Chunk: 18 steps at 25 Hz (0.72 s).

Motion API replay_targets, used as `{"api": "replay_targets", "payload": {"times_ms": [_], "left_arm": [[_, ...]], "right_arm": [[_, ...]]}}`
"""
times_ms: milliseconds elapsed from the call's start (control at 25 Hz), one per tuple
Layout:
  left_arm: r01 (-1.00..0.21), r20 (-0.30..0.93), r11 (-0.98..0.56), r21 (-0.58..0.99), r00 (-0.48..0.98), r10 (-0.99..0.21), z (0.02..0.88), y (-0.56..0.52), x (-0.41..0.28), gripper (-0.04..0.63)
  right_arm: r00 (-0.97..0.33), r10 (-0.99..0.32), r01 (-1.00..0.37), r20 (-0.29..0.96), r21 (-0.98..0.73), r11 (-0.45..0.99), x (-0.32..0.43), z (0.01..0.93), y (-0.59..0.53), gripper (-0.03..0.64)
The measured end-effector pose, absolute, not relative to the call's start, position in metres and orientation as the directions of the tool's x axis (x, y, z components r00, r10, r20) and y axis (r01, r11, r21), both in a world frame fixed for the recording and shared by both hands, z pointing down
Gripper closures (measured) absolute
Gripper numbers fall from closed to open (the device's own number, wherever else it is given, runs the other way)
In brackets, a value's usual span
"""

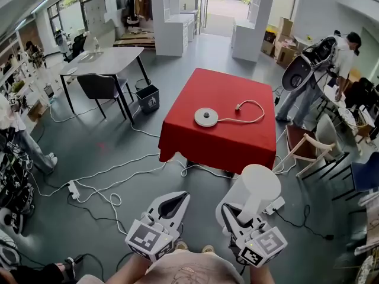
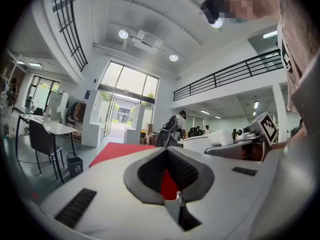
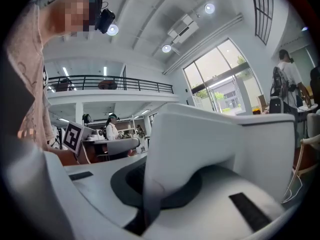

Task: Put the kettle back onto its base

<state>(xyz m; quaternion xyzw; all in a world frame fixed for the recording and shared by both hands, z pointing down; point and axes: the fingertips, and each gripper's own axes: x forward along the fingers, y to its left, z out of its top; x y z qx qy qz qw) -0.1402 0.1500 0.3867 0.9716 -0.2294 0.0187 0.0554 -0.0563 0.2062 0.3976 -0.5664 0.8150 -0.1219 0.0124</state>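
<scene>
The round white kettle base point(image 1: 206, 116) lies on the red table point(image 1: 195, 84), and its cord point(image 1: 251, 106) loops off to the right. The white kettle point(image 1: 256, 188) hangs in the air short of the table's near edge. My right gripper point(image 1: 234, 210) is shut on its handle. In the right gripper view that white handle point(image 3: 190, 149) fills the space between the jaws of the right gripper point(image 3: 150, 186). My left gripper point(image 1: 179, 200) hovers to the kettle's left, shut and holding nothing. Past the left gripper point(image 2: 168, 152) a strip of red table point(image 2: 120, 150) shows.
White cables and a power strip point(image 1: 74, 189) trail over the floor in front of the table. A wooden chair point(image 1: 309, 151) stands by its right corner, a person point(image 1: 331, 64) beyond it. At the left stand a bin point(image 1: 148, 98) and a desk point(image 1: 106, 61).
</scene>
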Motion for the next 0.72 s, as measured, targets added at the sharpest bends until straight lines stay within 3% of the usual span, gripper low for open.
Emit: {"api": "replay_targets", "payload": {"times_ms": [720], "left_arm": [[-0.418, 0.045, -0.905, 0.082, 0.908, -0.416, 0.389, 0.132, -0.146, 0.609]], "right_arm": [[-0.287, -0.954, -0.946, 0.086, -0.184, 0.268, -0.049, 0.389, 0.191, 0.600]]}}
